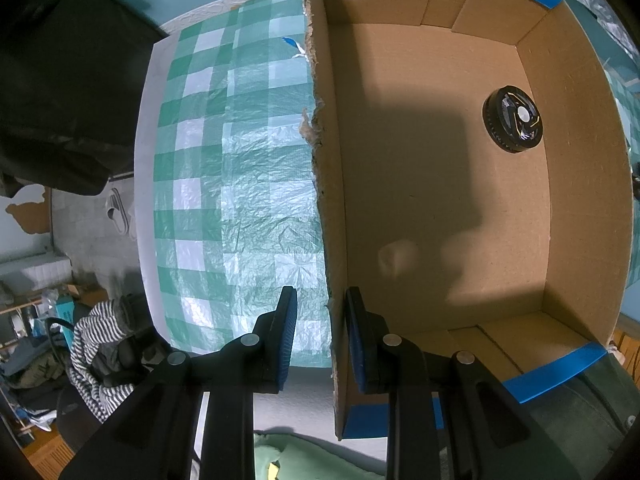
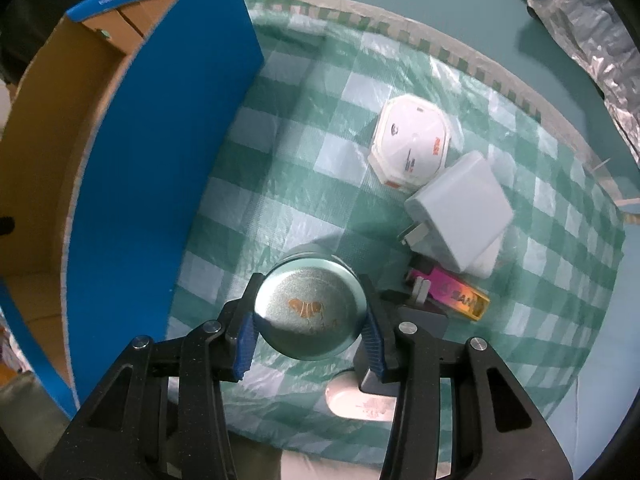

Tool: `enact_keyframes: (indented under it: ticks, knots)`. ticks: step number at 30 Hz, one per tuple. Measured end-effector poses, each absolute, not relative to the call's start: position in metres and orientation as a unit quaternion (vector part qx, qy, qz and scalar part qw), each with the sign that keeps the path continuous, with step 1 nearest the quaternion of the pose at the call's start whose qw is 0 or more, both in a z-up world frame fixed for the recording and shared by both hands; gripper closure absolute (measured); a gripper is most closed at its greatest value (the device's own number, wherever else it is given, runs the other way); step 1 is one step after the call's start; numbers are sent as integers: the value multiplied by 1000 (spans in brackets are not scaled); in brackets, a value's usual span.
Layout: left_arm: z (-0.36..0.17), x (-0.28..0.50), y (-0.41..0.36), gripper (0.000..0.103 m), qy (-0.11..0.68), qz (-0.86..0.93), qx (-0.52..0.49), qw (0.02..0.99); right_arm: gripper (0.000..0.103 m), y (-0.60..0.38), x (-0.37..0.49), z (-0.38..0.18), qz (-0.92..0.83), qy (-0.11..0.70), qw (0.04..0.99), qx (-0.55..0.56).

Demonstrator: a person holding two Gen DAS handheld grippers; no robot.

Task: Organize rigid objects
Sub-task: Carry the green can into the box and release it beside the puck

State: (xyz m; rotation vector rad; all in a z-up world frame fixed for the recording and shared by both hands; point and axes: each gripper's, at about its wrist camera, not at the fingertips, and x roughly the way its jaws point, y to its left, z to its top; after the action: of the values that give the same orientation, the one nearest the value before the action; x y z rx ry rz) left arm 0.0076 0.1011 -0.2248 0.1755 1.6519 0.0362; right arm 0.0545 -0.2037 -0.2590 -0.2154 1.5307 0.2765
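Two grips matter here, and either can spoil the step. Your right gripper (image 2: 310, 320) has its blue pads against opposite sides of the round tin (image 2: 311, 310), closed about as far as the tin's width allows, with the tin on the checked cloth (image 2: 280, 160) just beside the cardboard box (image 2: 160, 160). The tin's wall is smooth and curved, so if the pads sit off its widest line it may squirt out or tilt as you lift; check that before you raise it.

Your left gripper (image 1: 322, 336) straddles the box's torn wall with its jaws narrowly apart. The inner pad lies against the cardboard; whether the outer one touches I cannot tell. If that hold is loose, the box may slide when the tin knocks it.

The wall beside the tin stands tall, so a low carry would clip its rim. Inside the box a black disc (image 1: 513, 119) lies by the far wall; set the tin clear of it. Beside the tin, away from the box, sit a magenta bar (image 2: 452, 290), a pale adapter (image 2: 460, 216) and a white packet (image 2: 410, 142); a wide swing could drag them.
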Motion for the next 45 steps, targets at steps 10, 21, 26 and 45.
enact_keyframes:
  ticks: [10, 21, 26, 45]
  knots:
    - [-226, 8, 101, 78, 734, 15, 79, 674, 59, -186, 54, -201, 153, 656, 732, -102]
    - [-225, 9, 101, 78, 734, 15, 79, 674, 59, -151, 71, -154, 195, 622, 750, -118]
    - [-226, 9, 101, 78, 734, 15, 80, 674, 59, -134, 73, -148, 212, 614, 750, -124]
    - [-226, 11, 100, 78, 736, 14, 79, 672, 59, -66, 67, -182, 270, 621, 714, -178]
